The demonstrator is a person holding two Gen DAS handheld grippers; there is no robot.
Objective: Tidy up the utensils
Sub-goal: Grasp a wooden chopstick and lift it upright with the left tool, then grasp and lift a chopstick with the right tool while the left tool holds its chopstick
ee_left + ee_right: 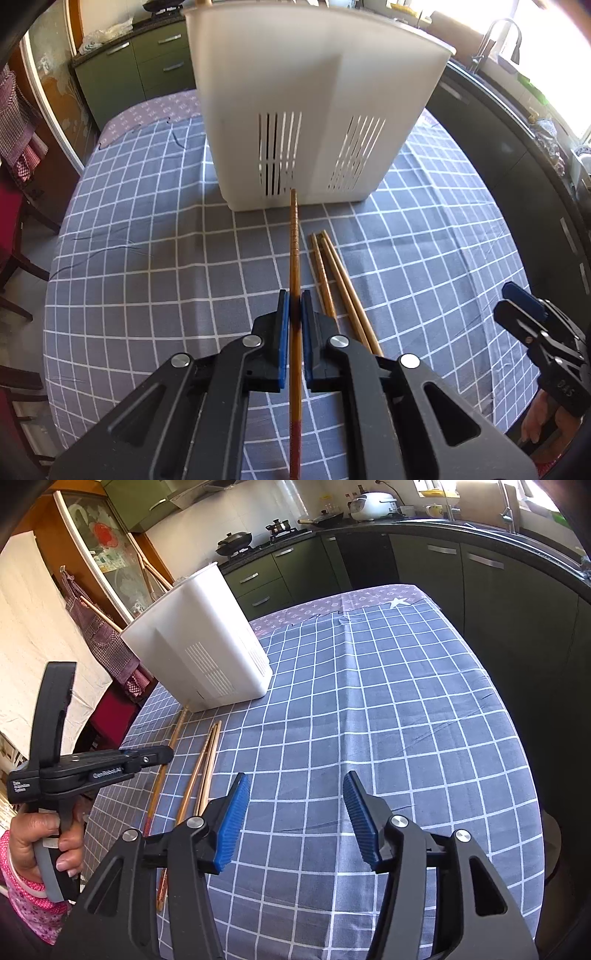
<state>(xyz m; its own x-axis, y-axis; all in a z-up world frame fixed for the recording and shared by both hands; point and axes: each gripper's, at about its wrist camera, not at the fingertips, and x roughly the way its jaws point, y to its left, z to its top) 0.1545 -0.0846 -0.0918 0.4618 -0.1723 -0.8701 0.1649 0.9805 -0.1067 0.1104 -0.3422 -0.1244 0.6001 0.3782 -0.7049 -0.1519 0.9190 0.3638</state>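
Your left gripper (294, 306) pinches one chopstick (294, 251) along its length, tip aimed at 12 o'clock toward the white holder (314, 110), ready to lift. Spare chopsticks (334, 280) lie at 1 o'clock on the checked cloth (147, 240). Your right gripper (293, 812) waits half-open and empty, probably for those.

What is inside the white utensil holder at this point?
The white utensil holder has opaque walls, so its contents are hidden. Only one wooden tip pokes above its rim in the left wrist view; what it belongs to cannot be told.
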